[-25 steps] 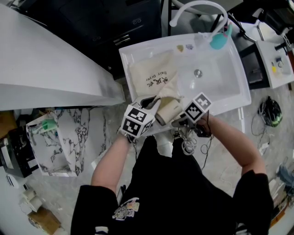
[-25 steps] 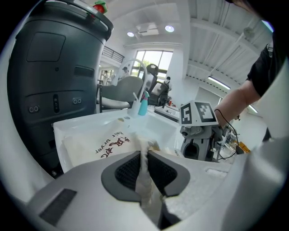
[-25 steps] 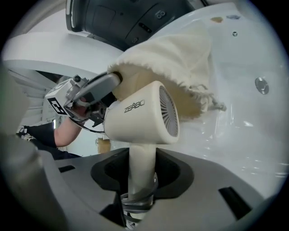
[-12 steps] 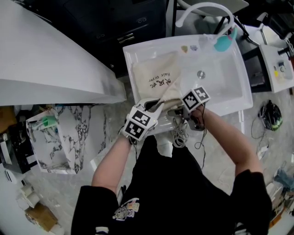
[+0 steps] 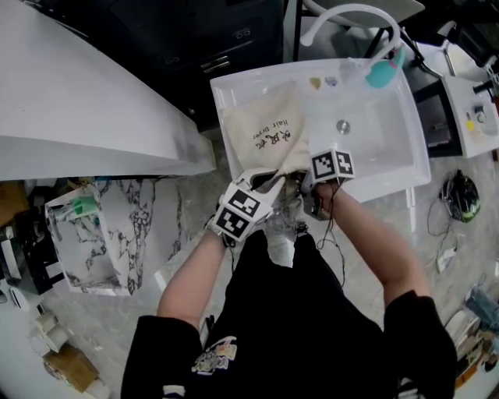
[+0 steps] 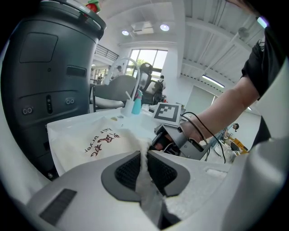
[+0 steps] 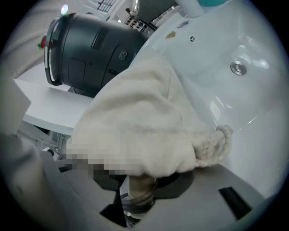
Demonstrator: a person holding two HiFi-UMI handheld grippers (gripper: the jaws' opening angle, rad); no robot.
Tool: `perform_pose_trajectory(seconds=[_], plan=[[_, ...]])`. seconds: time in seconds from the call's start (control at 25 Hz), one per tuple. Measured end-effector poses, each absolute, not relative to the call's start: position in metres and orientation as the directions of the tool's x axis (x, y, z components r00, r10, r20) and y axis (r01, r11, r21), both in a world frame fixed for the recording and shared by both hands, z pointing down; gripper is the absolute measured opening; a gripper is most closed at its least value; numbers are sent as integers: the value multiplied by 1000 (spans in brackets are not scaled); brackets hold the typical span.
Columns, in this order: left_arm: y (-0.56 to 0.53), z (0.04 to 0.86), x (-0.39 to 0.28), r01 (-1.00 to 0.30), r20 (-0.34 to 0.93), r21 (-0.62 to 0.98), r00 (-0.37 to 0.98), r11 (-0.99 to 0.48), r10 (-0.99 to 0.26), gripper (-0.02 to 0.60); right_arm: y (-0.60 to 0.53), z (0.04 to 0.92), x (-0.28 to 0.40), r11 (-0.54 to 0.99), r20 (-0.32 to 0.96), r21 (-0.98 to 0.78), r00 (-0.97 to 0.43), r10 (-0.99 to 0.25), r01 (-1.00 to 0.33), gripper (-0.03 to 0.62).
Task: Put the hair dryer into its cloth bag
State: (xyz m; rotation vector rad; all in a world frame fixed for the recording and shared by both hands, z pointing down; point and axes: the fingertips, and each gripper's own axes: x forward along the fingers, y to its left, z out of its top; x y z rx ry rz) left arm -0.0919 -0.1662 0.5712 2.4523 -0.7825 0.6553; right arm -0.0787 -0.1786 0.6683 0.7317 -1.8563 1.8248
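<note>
While left tool (image 6: 145, 168) stays out of it, pinching rim of cloth bag (image 5: 263, 128), bag mouth faces right tool (image 5: 306, 181). Right tool clenched on hair dryer (image 7: 137, 189). Dryer body ahead of its jaws, under cloth, only butt end showing. Long axis runs along right tool, into bag. Right hand nearer. Bag lies in white sink (image 5: 390, 152), faucet (image 5: 343, 14) beyond. Judgement: push further forward.

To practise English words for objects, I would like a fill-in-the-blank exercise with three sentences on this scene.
The left gripper pinches the cloth ___.
That cloth thing lies in a white ___.
The right gripper holds the ___, mostly under cloth.
Missing: bag; sink; dryer.
</note>
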Motion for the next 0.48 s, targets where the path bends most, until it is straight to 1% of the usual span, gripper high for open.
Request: perform_pose_trajectory(seconds=[0.08,0.2,0.48], plan=[[-166,571,-91,-626,563,302,725,-719,-395,44,-184,671,-79,-48,634,-772,-761,-139,-634,155],[-163,573,-92,-621,568,304,727,-722,-386,44,-190,677,-78,-95,639,-767,-744,-194,-634,155],[-162,581,-96,-618,574,316,728,-719,-374,44,-196,686,-81,-107,646,-762,-735,-206,-639,158]])
